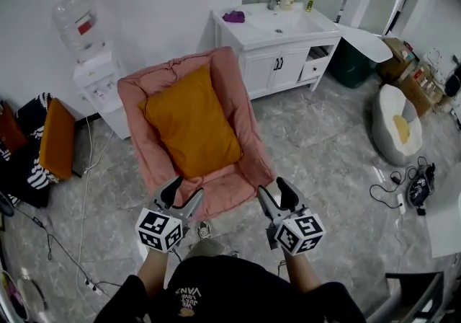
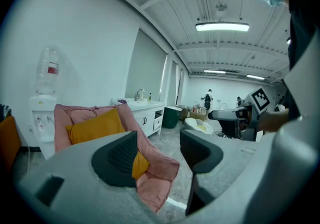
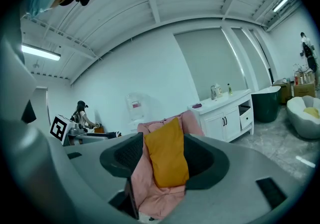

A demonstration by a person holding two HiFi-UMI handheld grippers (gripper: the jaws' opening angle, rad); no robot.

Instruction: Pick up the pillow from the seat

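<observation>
Item: orange pillow (image 1: 191, 123), resting in the pink seat (image 1: 238, 184) and up against its backrest, clear of both tongs. Left tongs (image 1: 183, 195) and right tongs (image 1: 274, 189): jaws apart, nothing between them, one near each front corner of the seat and pointing toward it. Surroundings: water dispenser (image 1: 97, 76) left of the seat, white sink cabinet (image 1: 277, 33) behind to the right.
</observation>
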